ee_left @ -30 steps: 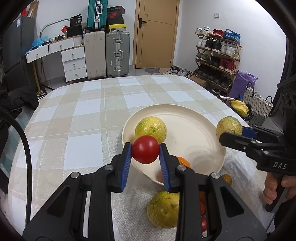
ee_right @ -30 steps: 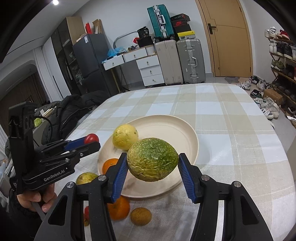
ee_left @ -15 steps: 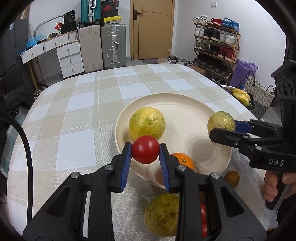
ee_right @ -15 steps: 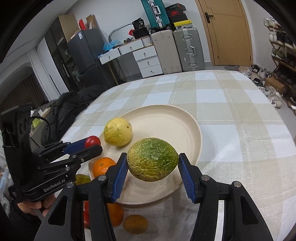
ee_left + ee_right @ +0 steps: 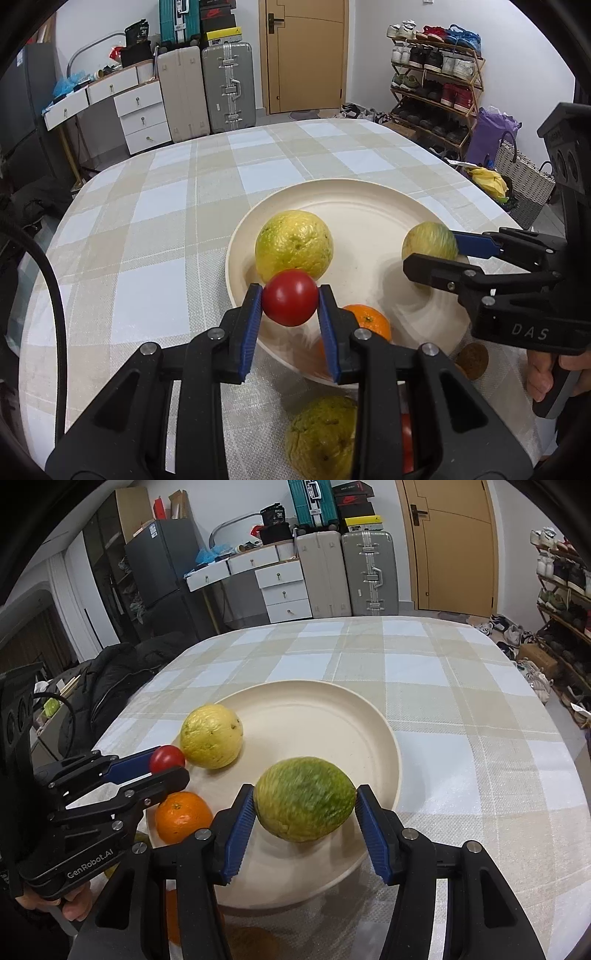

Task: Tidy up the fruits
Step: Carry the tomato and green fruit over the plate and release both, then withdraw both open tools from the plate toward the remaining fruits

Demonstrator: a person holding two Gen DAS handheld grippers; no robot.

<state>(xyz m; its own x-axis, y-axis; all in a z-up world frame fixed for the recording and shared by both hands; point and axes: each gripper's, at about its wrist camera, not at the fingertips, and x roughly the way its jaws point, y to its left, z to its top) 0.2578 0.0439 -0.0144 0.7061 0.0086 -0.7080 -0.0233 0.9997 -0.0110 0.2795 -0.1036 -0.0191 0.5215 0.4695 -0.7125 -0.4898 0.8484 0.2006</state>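
A cream plate (image 5: pixel 369 206) (image 5: pixel 332 709) sits on the checked tablecloth. A yellow-green citrus (image 5: pixel 293 245) (image 5: pixel 211 736) and an orange (image 5: pixel 367 325) (image 5: pixel 183 816) lie in it. My left gripper (image 5: pixel 290 306) is shut on a red tomato (image 5: pixel 290 302) (image 5: pixel 167 758) over the plate's near-left rim. My right gripper (image 5: pixel 304 808) is shut on a green-yellow citrus (image 5: pixel 304 799) (image 5: pixel 428 242) held low over the plate's right side; contact with the plate is unclear.
Off the plate near me lie another green citrus (image 5: pixel 321 435), a small brown fruit (image 5: pixel 472 360) (image 5: pixel 251 941), another orange (image 5: pixel 171 912) and something red (image 5: pixel 406 443). Suitcases, drawers and a shoe rack stand beyond the table.
Both grippers have moved forward over the plate with their fruits. The right gripper's citrus has come lower and further over the plate.
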